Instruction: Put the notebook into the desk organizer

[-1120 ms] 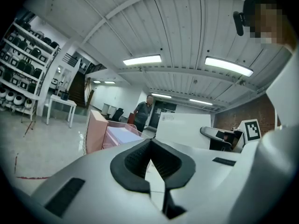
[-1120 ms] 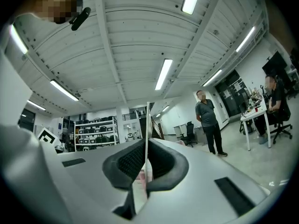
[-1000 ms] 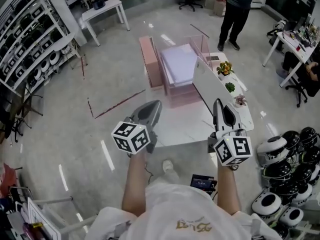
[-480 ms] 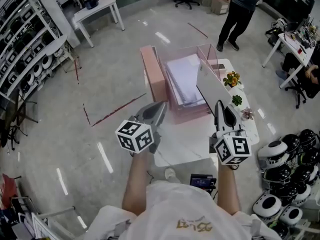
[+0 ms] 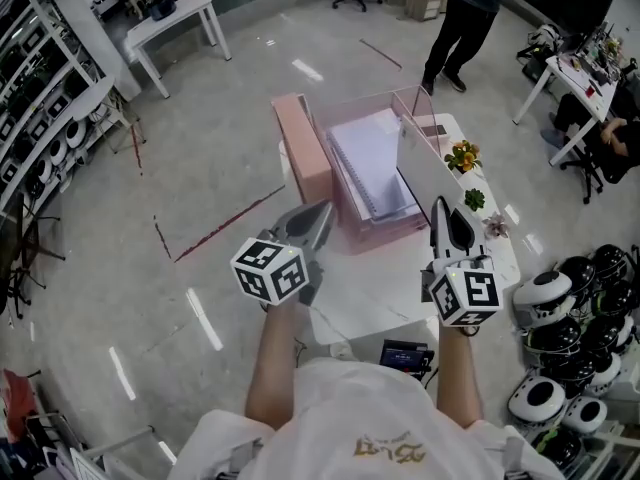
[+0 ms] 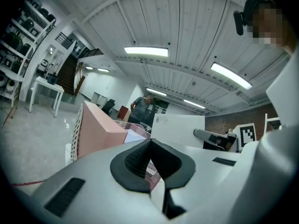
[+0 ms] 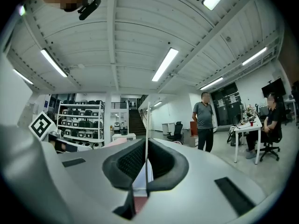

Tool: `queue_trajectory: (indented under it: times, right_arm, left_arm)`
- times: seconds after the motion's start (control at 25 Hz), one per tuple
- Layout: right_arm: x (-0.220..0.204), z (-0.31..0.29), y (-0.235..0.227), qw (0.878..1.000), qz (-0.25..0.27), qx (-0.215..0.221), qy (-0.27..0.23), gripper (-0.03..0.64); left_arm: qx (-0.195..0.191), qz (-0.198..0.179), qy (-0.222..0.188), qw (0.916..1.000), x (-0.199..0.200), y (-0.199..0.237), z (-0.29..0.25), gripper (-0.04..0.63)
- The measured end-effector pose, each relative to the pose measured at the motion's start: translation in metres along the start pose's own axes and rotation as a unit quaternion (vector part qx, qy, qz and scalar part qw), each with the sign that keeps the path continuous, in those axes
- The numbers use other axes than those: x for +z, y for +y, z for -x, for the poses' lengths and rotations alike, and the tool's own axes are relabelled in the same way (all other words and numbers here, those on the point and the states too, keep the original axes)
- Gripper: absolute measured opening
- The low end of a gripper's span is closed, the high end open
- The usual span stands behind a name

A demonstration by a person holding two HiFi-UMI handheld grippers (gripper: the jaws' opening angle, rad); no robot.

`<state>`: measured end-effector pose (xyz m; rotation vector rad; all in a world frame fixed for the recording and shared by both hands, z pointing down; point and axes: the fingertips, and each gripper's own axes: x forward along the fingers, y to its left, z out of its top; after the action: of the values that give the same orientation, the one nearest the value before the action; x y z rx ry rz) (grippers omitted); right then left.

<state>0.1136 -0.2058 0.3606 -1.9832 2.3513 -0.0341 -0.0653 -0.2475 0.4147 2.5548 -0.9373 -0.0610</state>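
Observation:
A pink desk organizer [image 5: 303,148] stands on a white table [image 5: 370,288], and a spiral notebook [image 5: 372,163] lies in its clear tray. My right gripper [image 5: 440,208] is shut on a thin white notebook [image 5: 425,173]. This notebook stands on edge along the organizer's right side. In the right gripper view its edge [image 7: 147,125] runs up from between the jaws of the right gripper [image 7: 145,171]. My left gripper [image 5: 318,213] hovers at the organizer's near left corner, shut and holding nothing. In the left gripper view the left gripper [image 6: 150,160] points at the organizer [image 6: 100,132] and the held notebook [image 6: 177,127].
Three small potted plants [image 5: 462,156] line the table's right edge. A person [image 5: 462,18] stands beyond the table. Several helmets [image 5: 570,298] lie on the floor at the right. Shelving fills the left wall, and a white side table [image 5: 170,18] stands at the far left.
The table and organizer have shifted a little in the head view and sit closer under the grippers. Both grippers keep their places, and the right one still holds the notebook.

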Motion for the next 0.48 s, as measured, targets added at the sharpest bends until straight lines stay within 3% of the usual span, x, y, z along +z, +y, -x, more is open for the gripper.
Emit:
queue_trajectory:
  times: [0.48]
  right_arm:
    - [-0.006,0.010,-0.005,1.000,0.016,-0.018,0.011,0.020]
  left_arm:
    - [-0.018,0.008,0.007,0.9998,-0.015,-0.006,-0.011,0.017]
